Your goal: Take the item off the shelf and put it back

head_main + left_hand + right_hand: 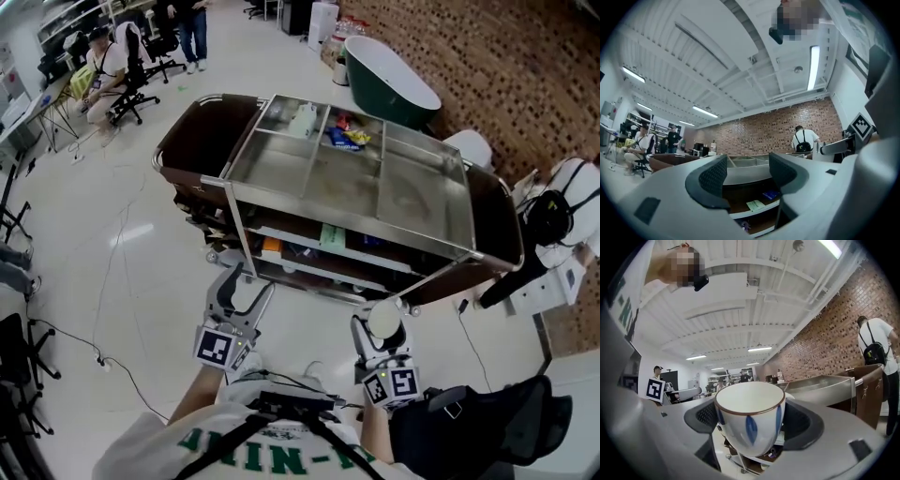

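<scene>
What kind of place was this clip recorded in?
Probably an open-plan lab or office: a person seated on an office chair, a polished floor, a brick wall, and a steel-topped cart.

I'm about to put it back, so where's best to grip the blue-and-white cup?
Grip the cup across its side wall below the rim, coming level from the side, as the right gripper does: it stands mouth-up, round, no handle showing.
</scene>
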`<state>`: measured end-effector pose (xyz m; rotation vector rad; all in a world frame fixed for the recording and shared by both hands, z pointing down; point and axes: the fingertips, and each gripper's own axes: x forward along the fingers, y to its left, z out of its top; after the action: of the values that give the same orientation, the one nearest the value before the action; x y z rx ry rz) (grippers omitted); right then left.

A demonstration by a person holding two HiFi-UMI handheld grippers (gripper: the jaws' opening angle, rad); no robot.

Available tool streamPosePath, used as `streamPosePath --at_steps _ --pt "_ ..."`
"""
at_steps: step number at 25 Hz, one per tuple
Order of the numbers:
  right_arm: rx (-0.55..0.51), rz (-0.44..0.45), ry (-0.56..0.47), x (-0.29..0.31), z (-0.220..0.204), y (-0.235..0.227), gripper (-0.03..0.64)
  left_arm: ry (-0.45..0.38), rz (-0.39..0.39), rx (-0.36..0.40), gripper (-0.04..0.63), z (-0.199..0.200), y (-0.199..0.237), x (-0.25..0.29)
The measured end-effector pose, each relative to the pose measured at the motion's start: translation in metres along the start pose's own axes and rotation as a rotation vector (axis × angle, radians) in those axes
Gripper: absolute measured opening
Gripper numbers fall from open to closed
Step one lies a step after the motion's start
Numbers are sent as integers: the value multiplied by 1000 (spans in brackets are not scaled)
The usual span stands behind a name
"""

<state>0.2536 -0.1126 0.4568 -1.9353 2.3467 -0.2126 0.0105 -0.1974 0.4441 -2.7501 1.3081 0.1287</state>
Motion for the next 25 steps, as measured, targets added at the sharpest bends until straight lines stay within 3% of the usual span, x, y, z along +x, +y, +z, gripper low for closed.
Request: streamPosePath --at_steps 5,10,21,25 --pt "-22 39 -2 10 0 9 407 -25 -19 -104 267 13 0 -4" --pt "-11 67 4 19 -11 15 407 -17 8 -4 268 17 1 -9" --pt "20 157 102 69 -75 28 408 29 121 15 267 1 31 -30" --pt "-2 198 141 108 -107 38 408 35 179 -35 267 14 42 -38"
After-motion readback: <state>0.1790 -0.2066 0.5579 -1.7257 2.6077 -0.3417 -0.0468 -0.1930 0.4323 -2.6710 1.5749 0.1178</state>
